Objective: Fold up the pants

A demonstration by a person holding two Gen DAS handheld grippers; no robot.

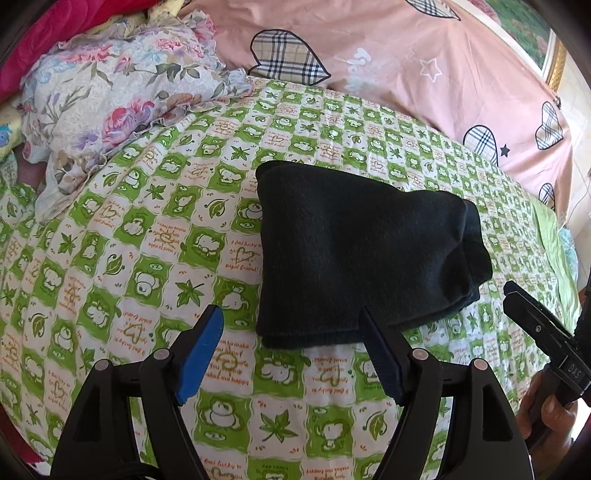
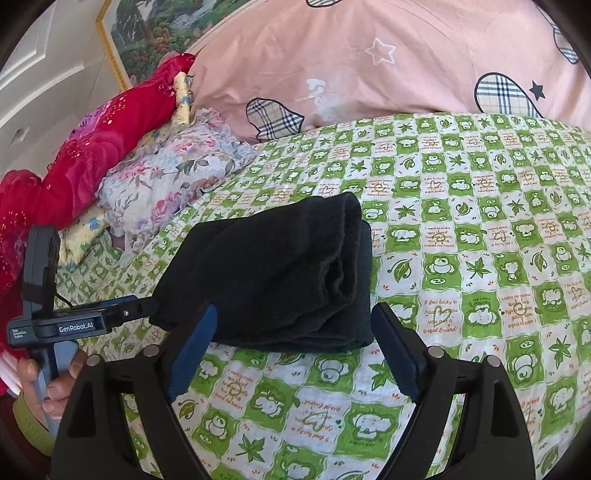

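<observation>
The black pants [image 1: 354,251] lie folded into a thick stack on the green checked bedsheet [image 1: 147,258]. They also show in the right wrist view [image 2: 280,273]. My left gripper [image 1: 291,325] is open and empty, just in front of the near edge of the stack. My right gripper [image 2: 295,321] is open and empty, its jaws either side of the stack's near end. The right gripper [image 1: 535,325] shows at the right edge of the left wrist view. The left gripper [image 2: 133,310] shows at the left of the right wrist view, its tip at the stack's corner.
A floral cloth [image 1: 122,96] is bunched at the back left. A pink duvet with plaid hearts [image 1: 424,66] lies along the back. A red blanket [image 2: 92,155] is piled at the far left. A framed picture [image 2: 155,33] hangs behind.
</observation>
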